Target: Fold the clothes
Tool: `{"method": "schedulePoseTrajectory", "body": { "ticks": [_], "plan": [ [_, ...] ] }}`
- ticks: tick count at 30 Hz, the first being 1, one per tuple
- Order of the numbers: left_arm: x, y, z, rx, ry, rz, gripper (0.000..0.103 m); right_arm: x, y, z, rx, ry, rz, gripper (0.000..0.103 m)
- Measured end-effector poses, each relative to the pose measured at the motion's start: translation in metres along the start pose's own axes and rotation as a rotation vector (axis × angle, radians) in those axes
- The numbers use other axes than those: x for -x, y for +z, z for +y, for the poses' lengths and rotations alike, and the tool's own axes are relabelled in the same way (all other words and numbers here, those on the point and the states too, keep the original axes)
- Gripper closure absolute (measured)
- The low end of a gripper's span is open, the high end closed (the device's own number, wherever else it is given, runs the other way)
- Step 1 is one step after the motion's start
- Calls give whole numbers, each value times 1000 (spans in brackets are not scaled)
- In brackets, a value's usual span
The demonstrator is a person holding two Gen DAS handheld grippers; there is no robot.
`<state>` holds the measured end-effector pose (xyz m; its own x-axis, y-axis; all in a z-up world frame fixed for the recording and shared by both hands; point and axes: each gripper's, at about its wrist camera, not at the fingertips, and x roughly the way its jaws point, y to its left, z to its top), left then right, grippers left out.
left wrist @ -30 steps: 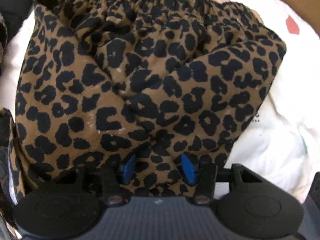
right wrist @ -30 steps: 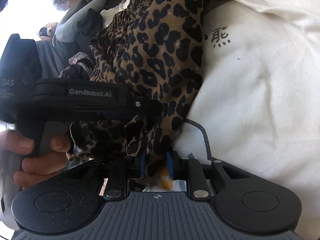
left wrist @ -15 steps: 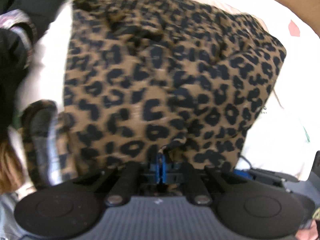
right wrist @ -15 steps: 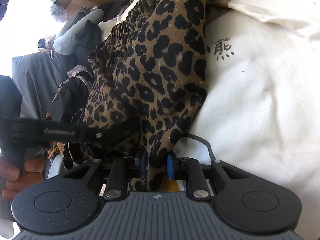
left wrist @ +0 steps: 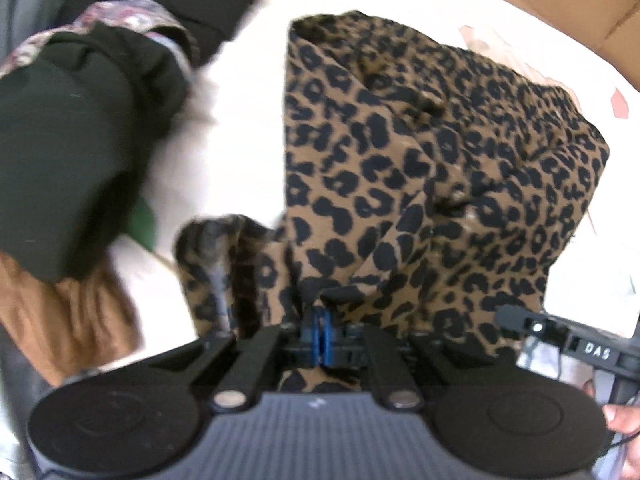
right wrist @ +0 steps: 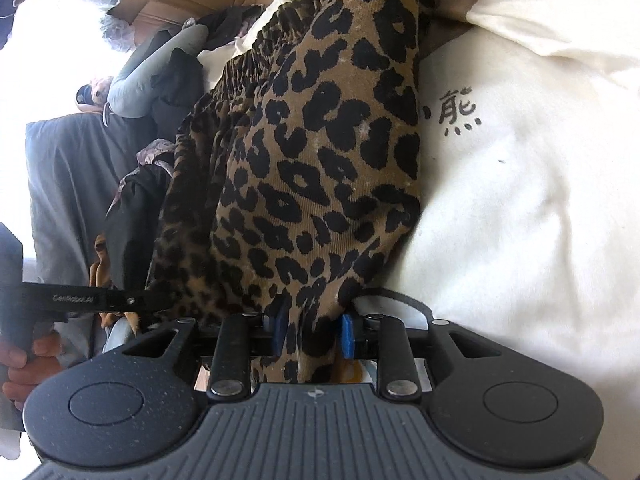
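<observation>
Lying on a white surface (right wrist: 520,220), the leopard garment (left wrist: 420,184) is pinched at its near edge by both the left gripper (left wrist: 321,334) and right gripper (right wrist: 314,326). Dark clothes (left wrist: 68,148) lie left; cardboard (left wrist: 520,4) stands behind.
</observation>
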<state>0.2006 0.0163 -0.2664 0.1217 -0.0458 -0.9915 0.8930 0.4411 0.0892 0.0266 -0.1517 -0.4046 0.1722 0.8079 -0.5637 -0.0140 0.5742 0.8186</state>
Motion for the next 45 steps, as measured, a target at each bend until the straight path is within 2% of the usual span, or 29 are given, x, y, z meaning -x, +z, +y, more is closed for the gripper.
{"method": "schedulePoseTrajectory", "body": {
  "ticks": [5, 11, 12, 13, 15, 23, 32, 36, 45],
  "plan": [
    [22, 9, 28, 29, 104, -84, 100, -3, 4, 1, -10, 11, -9, 62],
    [22, 17, 73, 81, 194, -97, 100, -8, 5, 6, 9, 11, -5, 62],
    [23, 18, 79, 87, 204, -103, 100, -8, 4, 6, 15, 10, -1, 65],
    [23, 18, 83, 94, 212, -108, 100, -8, 4, 7, 22, 7, 6, 82],
    [24, 21, 91, 108, 222, -114, 100, -7, 5, 7, 40, -20, 19, 103],
    [22, 23, 98, 127, 277, -136, 101, 9, 3, 11, 104, -30, 65, 103],
    [22, 19, 111, 168, 283, -149, 101, 54, 4, 0, 126, -89, 92, 103],
    [23, 18, 109, 173, 274, -148, 101, 82, 10, -7, 126, -123, 76, 103],
    [20, 10, 95, 189, 218, -119, 101, 128, 19, -21, 132, -214, 64, 103]
  ]
}}
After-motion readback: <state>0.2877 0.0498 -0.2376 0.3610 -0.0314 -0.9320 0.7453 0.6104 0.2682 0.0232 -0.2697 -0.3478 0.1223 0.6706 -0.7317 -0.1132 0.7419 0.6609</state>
